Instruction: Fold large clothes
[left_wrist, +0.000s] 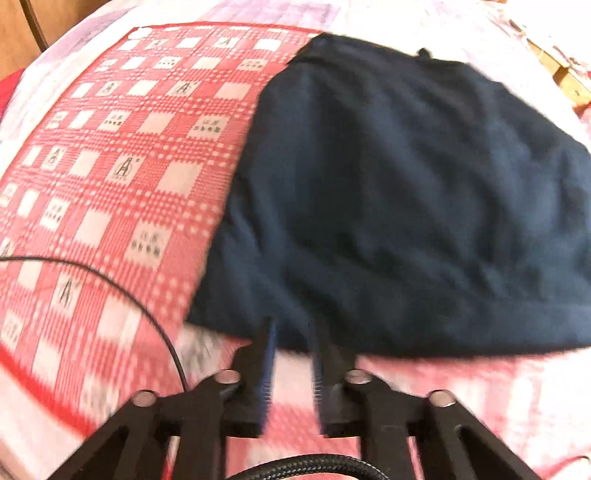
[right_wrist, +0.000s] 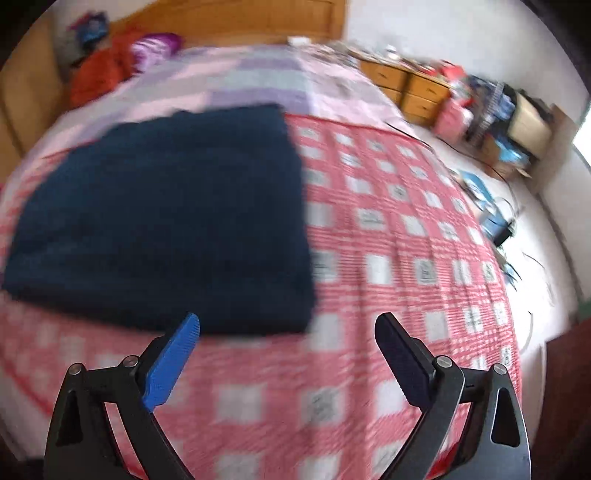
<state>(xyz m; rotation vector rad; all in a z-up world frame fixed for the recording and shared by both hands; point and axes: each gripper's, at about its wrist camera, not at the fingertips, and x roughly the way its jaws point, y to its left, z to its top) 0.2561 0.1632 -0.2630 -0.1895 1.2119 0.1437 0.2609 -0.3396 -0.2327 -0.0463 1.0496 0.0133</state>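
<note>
A dark navy garment (left_wrist: 406, 203) lies folded into a rough rectangle on the red-and-white checked bed cover (left_wrist: 110, 166). My left gripper (left_wrist: 293, 326) hovers at the garment's near edge. Its fingers stand a narrow gap apart, and I see no cloth pinched between them. In the right wrist view the same garment (right_wrist: 166, 214) fills the left half of the bed cover (right_wrist: 388, 240). My right gripper (right_wrist: 288, 321) hangs above the near right corner of the garment, jaws spread wide and empty. Both views are blurred.
A thin black cable (left_wrist: 129, 291) trails over the cover at the left. A wooden headboard (right_wrist: 240, 18) and a heap of orange clothes (right_wrist: 99, 70) lie at the far end. Wooden drawers (right_wrist: 406, 88) and floor clutter (right_wrist: 498, 110) stand right of the bed.
</note>
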